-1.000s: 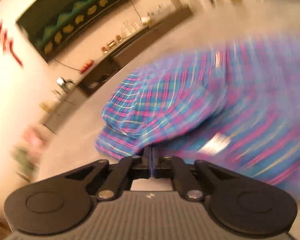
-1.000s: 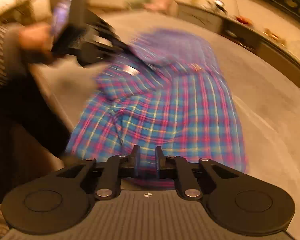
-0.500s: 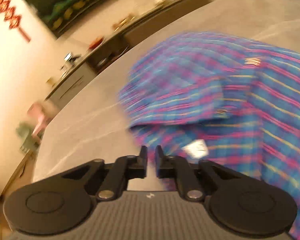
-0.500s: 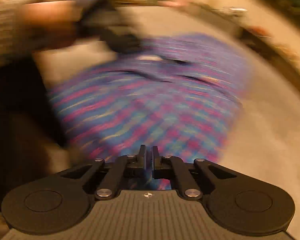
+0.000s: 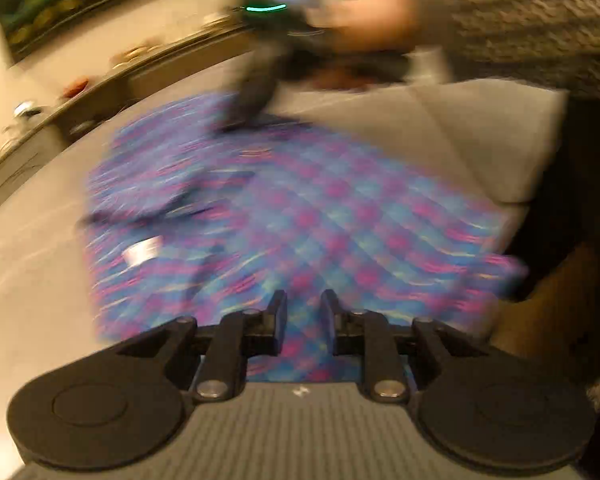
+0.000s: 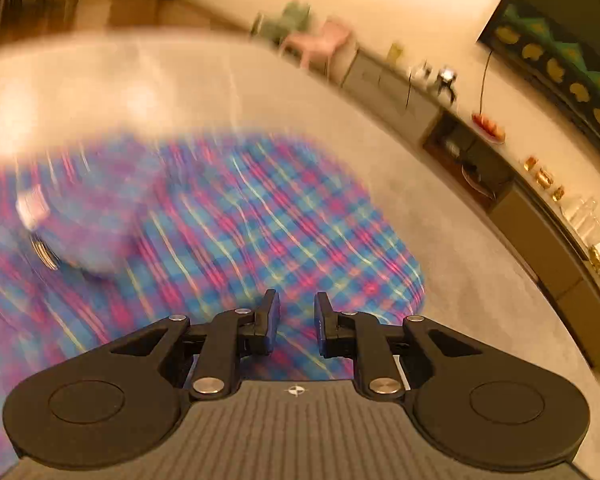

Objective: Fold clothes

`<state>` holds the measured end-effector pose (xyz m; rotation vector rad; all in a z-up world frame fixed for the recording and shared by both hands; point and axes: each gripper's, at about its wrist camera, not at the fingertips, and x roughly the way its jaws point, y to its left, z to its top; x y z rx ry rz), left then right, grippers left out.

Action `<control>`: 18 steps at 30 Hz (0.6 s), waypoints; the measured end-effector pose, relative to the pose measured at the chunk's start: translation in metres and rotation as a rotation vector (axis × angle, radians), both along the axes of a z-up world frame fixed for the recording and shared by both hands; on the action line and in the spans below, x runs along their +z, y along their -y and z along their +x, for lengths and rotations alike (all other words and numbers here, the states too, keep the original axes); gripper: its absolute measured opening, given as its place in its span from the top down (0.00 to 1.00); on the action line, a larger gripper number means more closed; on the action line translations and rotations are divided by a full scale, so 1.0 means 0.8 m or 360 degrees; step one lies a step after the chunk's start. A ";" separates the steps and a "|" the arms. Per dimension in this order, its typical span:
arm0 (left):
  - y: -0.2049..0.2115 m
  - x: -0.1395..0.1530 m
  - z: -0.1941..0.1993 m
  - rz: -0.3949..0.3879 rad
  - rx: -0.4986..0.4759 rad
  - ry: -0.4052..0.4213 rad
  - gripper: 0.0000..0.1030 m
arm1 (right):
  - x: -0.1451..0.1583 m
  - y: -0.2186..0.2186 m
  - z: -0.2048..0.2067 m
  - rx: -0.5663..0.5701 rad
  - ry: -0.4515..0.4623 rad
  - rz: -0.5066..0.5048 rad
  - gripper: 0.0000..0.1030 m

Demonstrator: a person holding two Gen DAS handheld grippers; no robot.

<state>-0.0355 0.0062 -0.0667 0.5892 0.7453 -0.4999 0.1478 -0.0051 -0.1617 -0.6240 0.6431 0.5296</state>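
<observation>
Both tongs hang over the plaid shirt with nothing in them. In its own camera view the left gripper (image 5: 303, 310) has its jaws a small way apart, and you can see shirt cloth through the gap, but the pads do not pinch it. The right gripper (image 6: 297, 312) looks the same: jaws a little apart and empty. Its jaws have just been opening, with no cloth caught between them.

From the left gripper, the plaid shirt (image 5: 284, 224) lies right under and ahead, spread out on the gray table (image 5: 32, 280). Its long way seems to run up and away toward the far side, where the right gripper is a dark blur touching or just above the far edge. A small white tag (image 5: 142, 251) sits on the shirt, ahead and to the left. A bunched, folded-over part lies just past it.

From the right gripper, the shirt fills the space below and to the left, and its rounded edge ends just to the right of the jaws. So I think this hand is nearer that edge, and the left hand is nearer the tag side.

A gray knit sleeve (image 5: 532, 12) reaches in from the top. Beyond the table a long low cabinet (image 6: 512, 200) with small things on top runs along the wall. Nothing sits on the shirt to block a grab.
</observation>
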 end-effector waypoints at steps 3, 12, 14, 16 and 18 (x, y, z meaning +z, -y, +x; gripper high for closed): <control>-0.035 -0.005 0.055 0.0194 0.0209 0.0121 0.88 | 0.006 0.029 -0.017 -0.0152 -0.0126 -0.0024 0.83; -0.110 0.047 0.091 -0.0134 0.0567 0.0110 0.81 | 0.038 0.096 -0.143 -0.0173 -0.0172 0.0351 0.41; -0.107 0.028 0.098 -0.0065 0.0575 0.0089 0.81 | 0.029 0.106 -0.131 -0.0214 -0.0146 0.0369 0.42; -0.106 0.006 0.113 0.0020 0.0634 0.0101 0.80 | 0.007 0.117 -0.116 -0.0274 -0.0221 0.0330 0.44; -0.107 -0.015 0.135 0.0087 0.0717 0.0158 0.79 | -0.002 0.141 -0.105 -0.0410 -0.0315 0.0366 0.43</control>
